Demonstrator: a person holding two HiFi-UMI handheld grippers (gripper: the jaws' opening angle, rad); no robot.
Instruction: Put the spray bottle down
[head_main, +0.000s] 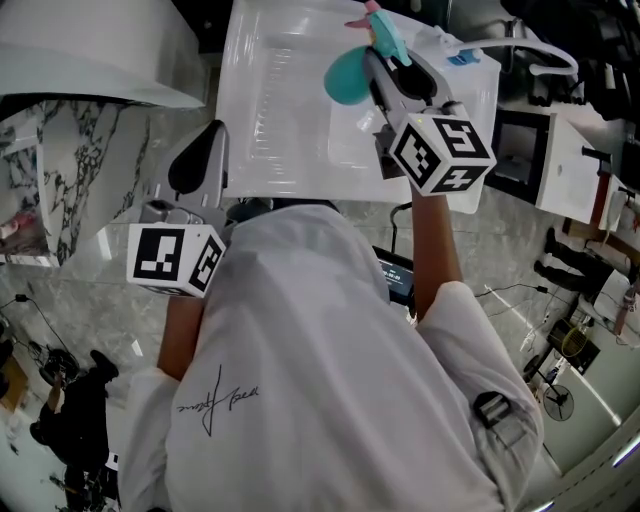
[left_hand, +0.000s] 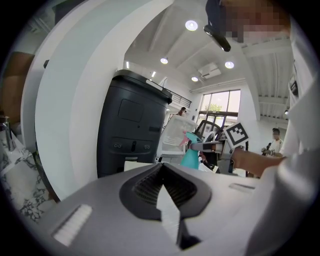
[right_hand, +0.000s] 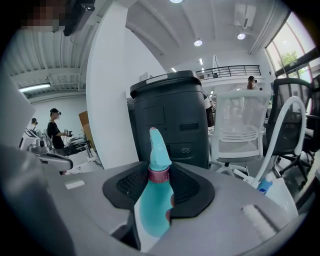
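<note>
Head view, and the writing on show is a looping signature (head_main: 215, 400) across the white shirt (head_main: 330, 330), too scrawled to read. The right arm reaches up-frame, marker cube (head_main: 443, 150) trailing, and the right gripper (head_main: 388, 58) pinches the teal spray bottle (head_main: 348, 76) above the white tabletop (head_main: 270, 110) at upper centre. Right gripper view: pads clamp the body below the pink collar (right_hand: 159, 175). The left gripper (left_hand: 162, 176) is tucked at left, jaws pressed together.

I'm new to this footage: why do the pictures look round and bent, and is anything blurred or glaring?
Left gripper view: fisheye, dark round rim, ceiling light glaring. Right gripper view: same bend, spray bottle sharp, window washed out. Head view: edges bowed, evenly lit.
</note>
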